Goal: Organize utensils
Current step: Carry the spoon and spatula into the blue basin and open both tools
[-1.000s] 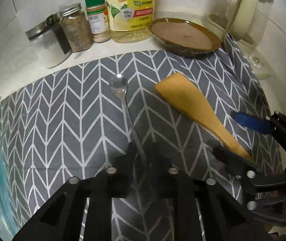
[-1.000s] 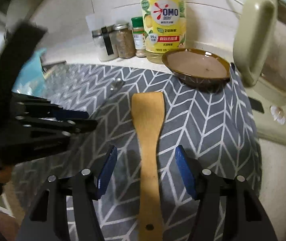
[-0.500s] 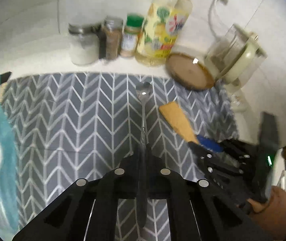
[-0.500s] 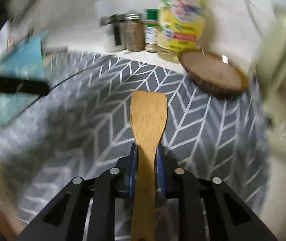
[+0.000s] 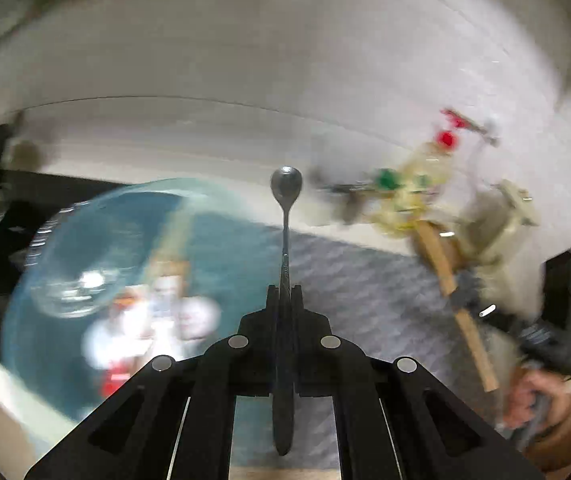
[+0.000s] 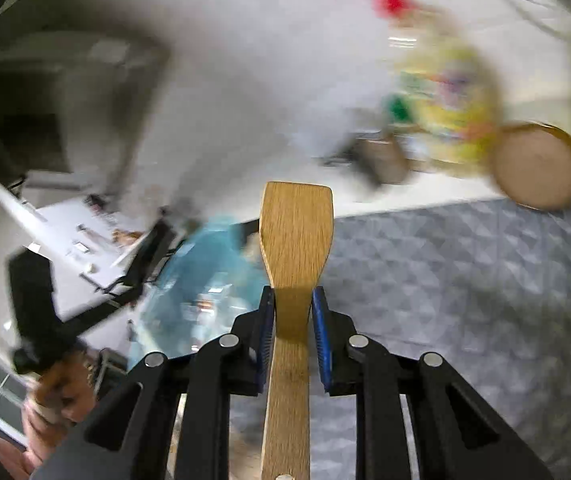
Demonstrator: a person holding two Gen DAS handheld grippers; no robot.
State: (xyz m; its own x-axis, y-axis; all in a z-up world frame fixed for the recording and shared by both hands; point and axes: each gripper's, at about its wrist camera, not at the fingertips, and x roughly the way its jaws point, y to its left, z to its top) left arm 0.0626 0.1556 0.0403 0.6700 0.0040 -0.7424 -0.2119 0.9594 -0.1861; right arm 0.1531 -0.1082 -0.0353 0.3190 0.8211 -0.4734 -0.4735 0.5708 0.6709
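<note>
Glossy metal spoon (image 5: 286, 184) — matt, grainy wooden spatula (image 6: 295, 232).

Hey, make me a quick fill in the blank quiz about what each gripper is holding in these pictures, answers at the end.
1. The left gripper has its jaws shut on a metal ____.
2. The right gripper grips a spatula made of ____.
3. The patterned cloth under both utensils is coloured ____.

Answers: spoon; wood; grey

Both grippers' fingers (image 5: 273, 300) (image 6: 319, 308) clamped, held aloft.
</note>
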